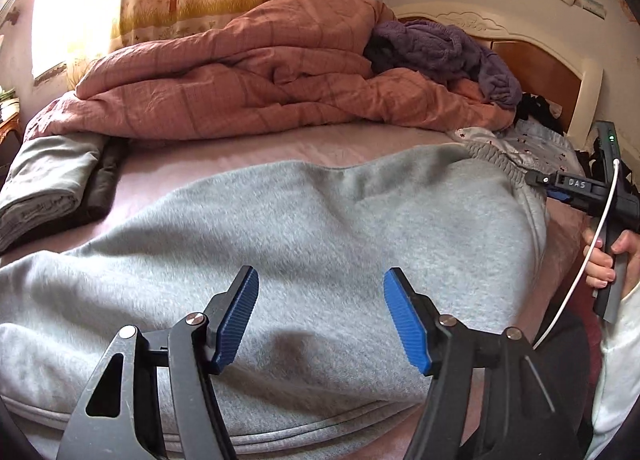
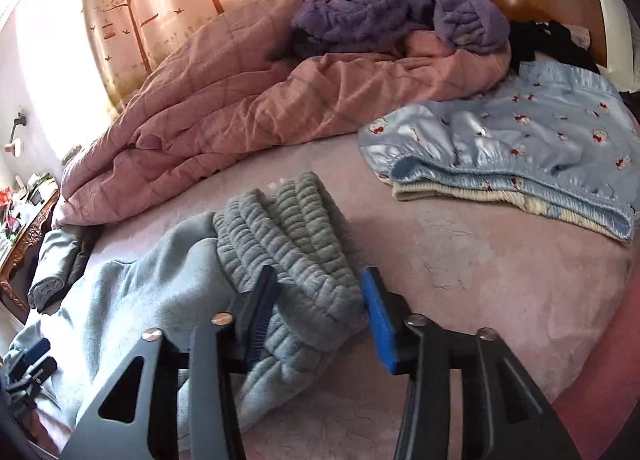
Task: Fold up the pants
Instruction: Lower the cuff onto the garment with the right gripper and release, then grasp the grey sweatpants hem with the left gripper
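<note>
Grey sweatpants [image 1: 320,219] lie spread across the pink bed sheet [image 1: 280,147]. In the left wrist view my left gripper [image 1: 322,274] hovers open over the middle of the cloth, with nothing between its blue pads. The ribbed elastic waistband [image 2: 304,244] is bunched up at the pants' right end. My right gripper [image 2: 319,274] stands open around that waistband; the fabric lies between the fingers and rests against the left finger [image 2: 260,300]. In the left wrist view the right gripper [image 1: 540,179] shows at the waistband, held by a person's hand [image 1: 600,256].
A rumpled pink quilt [image 1: 240,71] with a purple garment [image 1: 440,47] fills the far side of the bed. Folded grey clothes [image 1: 48,179] sit at the left edge. A blue patterned satin garment [image 2: 520,151] lies right, near the headboard [image 1: 540,71]. A cluttered wooden side table [image 2: 24,227] stands left.
</note>
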The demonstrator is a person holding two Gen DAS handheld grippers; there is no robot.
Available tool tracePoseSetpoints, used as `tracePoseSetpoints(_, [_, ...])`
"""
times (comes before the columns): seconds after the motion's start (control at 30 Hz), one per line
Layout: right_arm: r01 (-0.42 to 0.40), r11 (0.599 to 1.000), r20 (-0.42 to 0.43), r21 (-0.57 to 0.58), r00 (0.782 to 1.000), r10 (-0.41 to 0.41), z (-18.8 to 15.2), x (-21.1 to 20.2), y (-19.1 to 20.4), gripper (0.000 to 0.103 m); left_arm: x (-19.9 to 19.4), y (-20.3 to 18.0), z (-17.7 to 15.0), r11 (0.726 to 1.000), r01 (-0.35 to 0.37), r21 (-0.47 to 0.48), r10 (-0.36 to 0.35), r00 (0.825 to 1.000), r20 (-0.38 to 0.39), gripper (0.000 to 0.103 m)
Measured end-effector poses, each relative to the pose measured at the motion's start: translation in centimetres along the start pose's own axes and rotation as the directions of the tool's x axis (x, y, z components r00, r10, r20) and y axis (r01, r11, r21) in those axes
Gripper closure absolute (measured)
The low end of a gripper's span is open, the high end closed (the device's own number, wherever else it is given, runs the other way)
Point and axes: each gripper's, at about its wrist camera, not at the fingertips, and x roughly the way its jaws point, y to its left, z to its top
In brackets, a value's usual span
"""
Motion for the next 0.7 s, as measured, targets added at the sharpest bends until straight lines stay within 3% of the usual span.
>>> tracePoseSetpoints(0.1, [-0.044,0.998,0.005,0.043,0.999,0.044,-0.8,-0.2,-0.9,0.047,0.4,0.2,-1.1,0.999,-0.052,-0.001,0.052,0.999,-0.002,0.039])
tracePoseSetpoints(0.2, [-0.076,0.996,-0.025,0.044,0.997,0.078,-1.6,0.1,-0.9,0.047,0.8,-0.1,-2.2,0.977,-0.206,0.056,0.206,0.978,0.018,0.039])
tracePoseSetpoints(0.23, [-0.075,0.997,-0.019,0.034,0.997,0.076,-1.7,0.1,-0.8,0.049,0.7,0.1,-2.6,0.972,-0.228,0.056,0.227,0.973,0.028,0.039])
tracePoseSetpoints(0.43, [-0.021,0.999,0.066,-0.024,0.998,0.023,-0.8,-0.6,1.0,0.073,0.0,2.4,-3.6,0.962,-0.271,-0.021,0.272,0.961,0.049,0.039])
tracePoseSetpoints(0.57, [0.024,0.995,0.206,-0.098,0.979,-0.003,0.5,-3.4,3.1,0.076,-0.5,3.2,-3.9,0.96,-0.277,-0.04,0.279,0.959,0.057,0.039])
tracePoseSetpoints(0.7, [0.066,0.991,0.251,-0.117,0.967,-0.034,1.4,-3.2,3.5,0.076,-0.7,3.7,-4.1,0.96,-0.277,-0.045,0.28,0.958,0.066,0.039])
